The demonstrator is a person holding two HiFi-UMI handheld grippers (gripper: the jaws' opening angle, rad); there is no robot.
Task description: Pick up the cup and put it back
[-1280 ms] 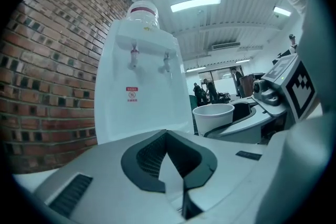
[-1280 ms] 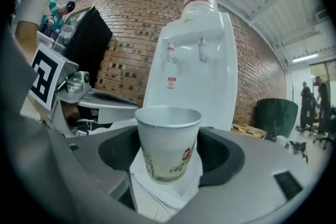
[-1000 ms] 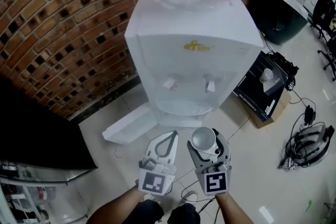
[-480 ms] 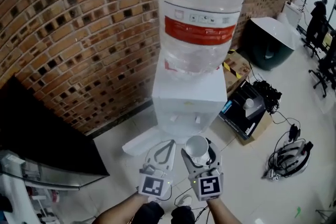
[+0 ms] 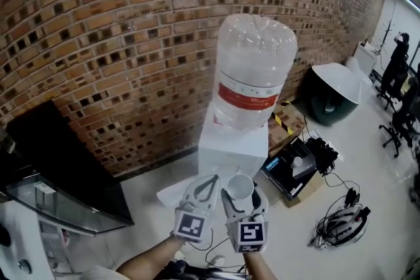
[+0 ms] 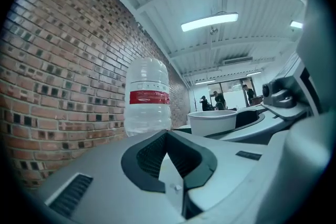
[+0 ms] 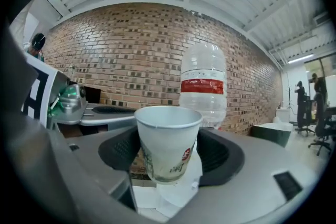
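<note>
A white paper cup (image 5: 240, 186) stands upright between the jaws of my right gripper (image 5: 241, 184), which is shut on its sides. In the right gripper view the cup (image 7: 168, 141) fills the middle, its mouth up, with red and green print on its wall. My left gripper (image 5: 210, 179) hangs just left of it, shut and holding nothing, its tips meeting (image 6: 168, 136). The cup's rim (image 6: 212, 122) shows to the right in the left gripper view. Ahead stands a white water dispenser (image 5: 233, 146) carrying a big clear bottle (image 5: 252, 72) with a red band.
A brick wall runs behind the dispenser. At the left is a black cabinet with a glass front (image 5: 49, 167). An open black box (image 5: 293, 170), cables and a headset (image 5: 341, 223) lie on the floor at the right, beyond them a dark bin (image 5: 333, 98) and office chairs (image 5: 397, 121).
The dispenser and bottle now look smaller and farther off, with more wall and floor in sight. Both grippers keep their places side by side, the cup still held.
</note>
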